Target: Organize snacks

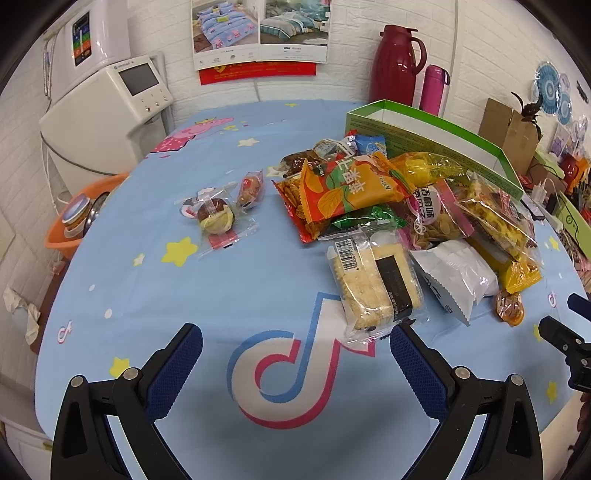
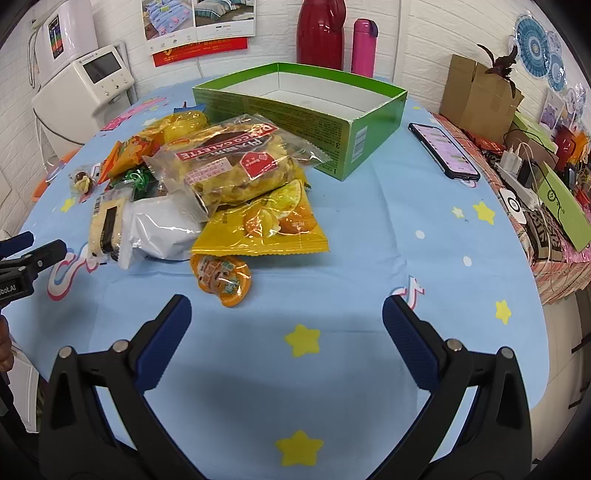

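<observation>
A heap of snack packets (image 1: 388, 206) lies on the blue tablecloth in front of an empty green box (image 2: 299, 110). In the left wrist view a cracker pack (image 1: 376, 280) lies nearest, just beyond my open left gripper (image 1: 295, 343). Two small wrapped cakes (image 1: 218, 218) sit apart to the left. In the right wrist view a yellow packet (image 2: 266, 229), a galette bag (image 2: 236, 162) and an orange jelly cup (image 2: 221, 277) lie ahead of my open right gripper (image 2: 286, 314). Neither gripper holds anything.
A phone (image 2: 443, 151) lies right of the green box. Red and pink flasks (image 2: 336, 33) stand at the back wall. Cardboard boxes and cables (image 2: 517, 155) crowd the right side. An orange basin (image 1: 85, 210) sits off the table's left edge, below a white appliance (image 1: 107, 110).
</observation>
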Motion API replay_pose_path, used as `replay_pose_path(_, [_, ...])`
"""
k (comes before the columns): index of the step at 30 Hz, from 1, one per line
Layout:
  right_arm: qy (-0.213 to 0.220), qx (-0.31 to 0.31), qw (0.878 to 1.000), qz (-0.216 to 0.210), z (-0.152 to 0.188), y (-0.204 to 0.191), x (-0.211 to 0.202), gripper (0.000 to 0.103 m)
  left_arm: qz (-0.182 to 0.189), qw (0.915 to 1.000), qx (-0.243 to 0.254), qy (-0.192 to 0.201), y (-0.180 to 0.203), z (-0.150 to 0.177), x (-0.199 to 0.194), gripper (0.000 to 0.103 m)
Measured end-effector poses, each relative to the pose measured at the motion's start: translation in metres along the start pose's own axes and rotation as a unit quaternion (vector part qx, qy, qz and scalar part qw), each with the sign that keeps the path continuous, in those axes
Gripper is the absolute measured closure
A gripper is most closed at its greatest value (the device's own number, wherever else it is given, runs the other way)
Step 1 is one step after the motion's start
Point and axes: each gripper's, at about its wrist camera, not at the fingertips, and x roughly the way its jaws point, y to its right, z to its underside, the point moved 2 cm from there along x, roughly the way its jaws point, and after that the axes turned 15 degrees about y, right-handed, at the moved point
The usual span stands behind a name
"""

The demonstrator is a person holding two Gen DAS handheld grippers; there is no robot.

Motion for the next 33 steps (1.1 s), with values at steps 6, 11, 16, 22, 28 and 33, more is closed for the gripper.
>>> replay_pose_path(6, [-0.001,-0.002,1.0,0.0,-0.0003,-0.003,0.0013,0.0,0.001,1.0,0.0,-0.001,0.0013,-0.0005,0.0012,0.0])
replay_pose_path(11, [-0.001,-0.001,1.0,0.0,-0.0006,-0.0036,0.0019,0.0,0.001,1.0,-0.001,-0.001,0.0015,-0.0008,0.0011,0.0])
replay_pose_path(16, [-0.001,-0.001,1.0,-0.001,-0.0009,-0.0058,0.003,0.0,0.002,1.0,-0.001,-0.001,0.0025,-0.0011,0.0012,0.0])
replay_pose_path(22, [-0.001,-0.001,1.0,-0.002,-0.0015,-0.0068,0.003,0.0,0.002,1.0,-0.001,-0.001,0.0035,-0.0016,0.0015,0.0])
replay_pose_path(28, [-0.001,-0.001,1.0,-0.002,-0.0019,-0.0085,0.0037,0.0,0.004,1.0,-0.001,-0.001,0.007,-0.0026,0.0014,0.0])
replay_pose_path(33, [-0.001,0.0,1.0,-0.003,-0.0023,-0.0084,0.0031,0.0,0.003,1.0,-0.001,-0.001,0.0068,-0.0021,0.0013,0.0])
